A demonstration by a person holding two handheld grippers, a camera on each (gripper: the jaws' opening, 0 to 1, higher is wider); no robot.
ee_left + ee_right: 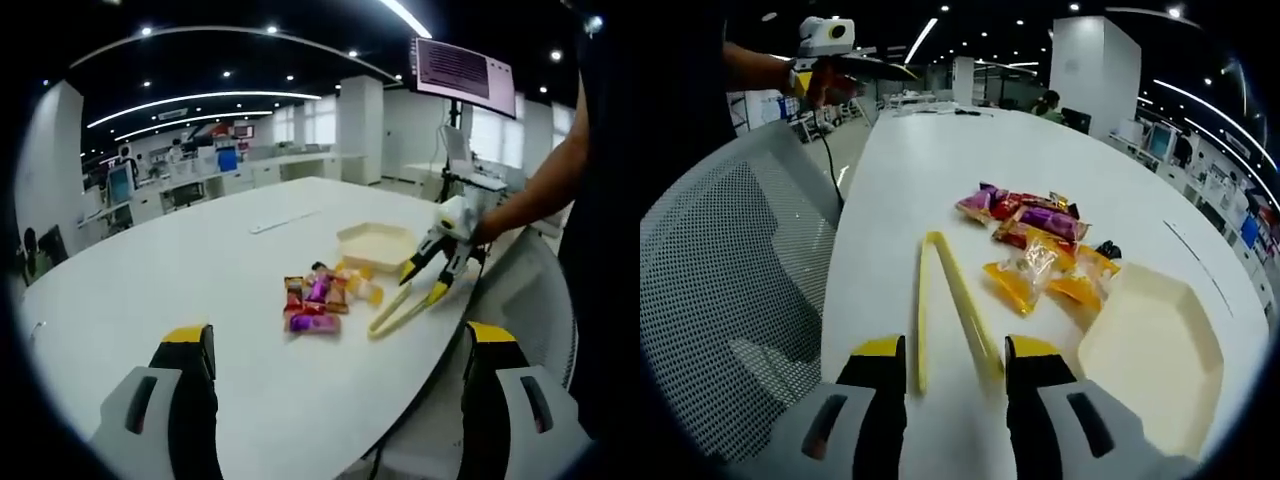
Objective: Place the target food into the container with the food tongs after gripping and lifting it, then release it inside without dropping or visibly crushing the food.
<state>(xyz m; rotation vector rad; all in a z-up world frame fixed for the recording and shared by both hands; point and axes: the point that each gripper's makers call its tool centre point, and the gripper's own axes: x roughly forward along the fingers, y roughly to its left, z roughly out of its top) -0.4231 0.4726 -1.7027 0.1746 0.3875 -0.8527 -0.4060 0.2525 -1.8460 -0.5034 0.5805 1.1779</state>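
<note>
White tabletop [200, 270] is seen stretching ahead in the left gripper view, with the left gripper [335, 400] held low over its near edge, jaws spread wide and nothing between them. A cluster of wrapped snacks [318, 298] is laid well ahead of those jaws, near the middle of the table's right part. Just beyond the cluster a shallow cream container [376, 243] is set, and nothing can be made out inside it. Pale yellow food tongs [400, 308] are laid flat to the right of the snacks. Over the far end of the tongs the right gripper [428, 278] is held by a person's arm [540, 190], its yellow-tipped jaws parted. An office with desks and a screen on a stand [462, 70] is visible behind.

In the right gripper view the tongs [945, 300] are shown up close, their arms running away from the camera and their near ends lying between the parted jaws of the right gripper [955, 352]; whether the jaws touch them cannot be told. The snacks [1035, 240] are seen beyond and to the right of the tongs, purple, red and orange wrappers touching one another. The container [1155, 350] is set at the right, just beside the orange packets, and its inside is bare. A mesh chair back [730, 300] is seen at the left, and the left gripper [830, 40] is held up in the distance.
</note>
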